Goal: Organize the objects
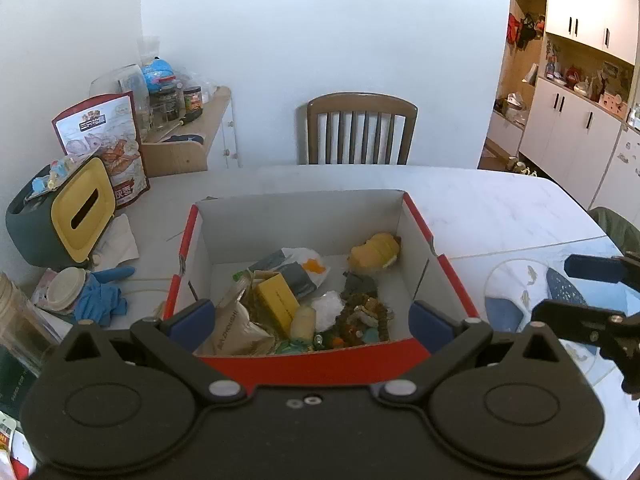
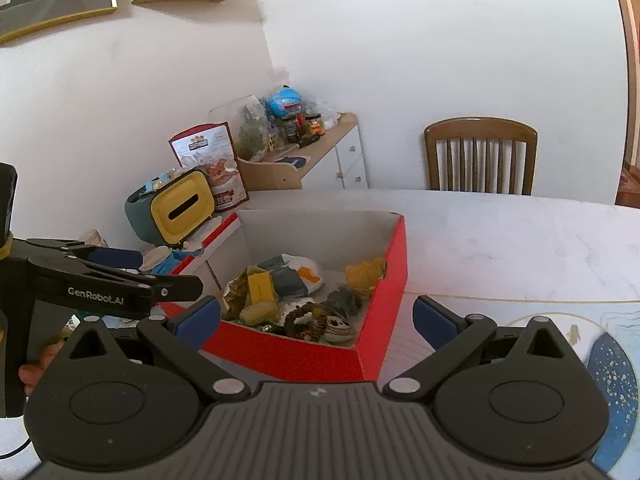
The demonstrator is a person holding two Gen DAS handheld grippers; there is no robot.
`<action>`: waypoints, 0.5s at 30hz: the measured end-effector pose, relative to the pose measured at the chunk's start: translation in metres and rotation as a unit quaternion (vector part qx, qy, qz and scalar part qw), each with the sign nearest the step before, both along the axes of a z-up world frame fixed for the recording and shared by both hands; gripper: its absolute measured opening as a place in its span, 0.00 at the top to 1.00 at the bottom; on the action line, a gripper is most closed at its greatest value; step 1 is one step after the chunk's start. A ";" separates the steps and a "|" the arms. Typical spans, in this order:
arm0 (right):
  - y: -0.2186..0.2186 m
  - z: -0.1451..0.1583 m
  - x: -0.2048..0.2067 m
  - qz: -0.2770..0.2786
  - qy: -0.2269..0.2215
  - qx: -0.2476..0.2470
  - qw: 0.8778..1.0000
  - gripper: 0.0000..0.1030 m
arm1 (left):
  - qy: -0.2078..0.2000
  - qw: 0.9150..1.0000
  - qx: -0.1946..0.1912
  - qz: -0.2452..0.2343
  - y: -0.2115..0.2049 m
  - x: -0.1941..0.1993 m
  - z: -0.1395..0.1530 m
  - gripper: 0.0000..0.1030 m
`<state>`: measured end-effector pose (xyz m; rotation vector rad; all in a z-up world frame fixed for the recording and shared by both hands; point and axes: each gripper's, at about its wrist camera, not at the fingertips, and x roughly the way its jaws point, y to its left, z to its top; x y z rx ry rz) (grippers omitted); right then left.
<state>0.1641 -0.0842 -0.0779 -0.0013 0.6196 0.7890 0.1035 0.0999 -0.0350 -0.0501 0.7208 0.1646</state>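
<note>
Both grippers, left (image 1: 312, 316) and right (image 2: 316, 316), hover empty with jaws spread above the red cardboard box (image 1: 320, 364) on the marble table (image 1: 500, 208), where a careful, vertical pick seems best amid its jumble of crinkly foil, a yellow carton (image 1: 278, 302) and a soft plush toy (image 1: 374, 250).

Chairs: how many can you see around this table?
1. A wooden chair stands at the far side of the table, beyond the red box. Others may sit outside the views.
</note>
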 end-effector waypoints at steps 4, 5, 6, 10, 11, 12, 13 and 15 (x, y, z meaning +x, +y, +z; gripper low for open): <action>-0.009 -0.002 0.003 -0.006 0.004 -0.001 1.000 0.00 | 0.002 1.000 -0.003 0.002 -0.003 0.002 0.000 0.00; -0.011 -0.003 0.004 -0.008 0.005 -0.002 1.000 0.00 | 0.004 1.000 -0.003 0.004 -0.004 0.002 0.000 0.00; -0.014 -0.004 0.005 -0.010 0.006 -0.002 1.000 0.00 | 0.005 1.000 -0.004 0.007 -0.005 0.003 -0.001 0.00; -0.031 -0.008 0.010 -0.031 0.009 -0.006 0.999 0.00 | 0.009 1.000 -0.007 0.015 -0.008 0.005 -0.003 0.00; -0.037 -0.009 0.012 -0.041 0.011 -0.007 0.999 0.00 | 0.010 1.000 -0.009 0.016 -0.009 0.006 -0.003 0.00; -0.044 -0.012 0.014 -0.052 0.014 -0.007 0.999 0.00 | 0.011 1.000 -0.010 0.016 -0.010 0.006 -0.003 0.00; -0.051 -0.014 0.017 -0.063 0.018 -0.007 0.998 0.00 | 0.013 1.000 -0.010 0.017 -0.012 0.007 -0.003 0.00; -0.070 -0.022 0.024 -0.093 0.026 -0.011 0.995 0.00 | 0.013 1.000 -0.009 0.019 -0.015 0.007 -0.003 0.00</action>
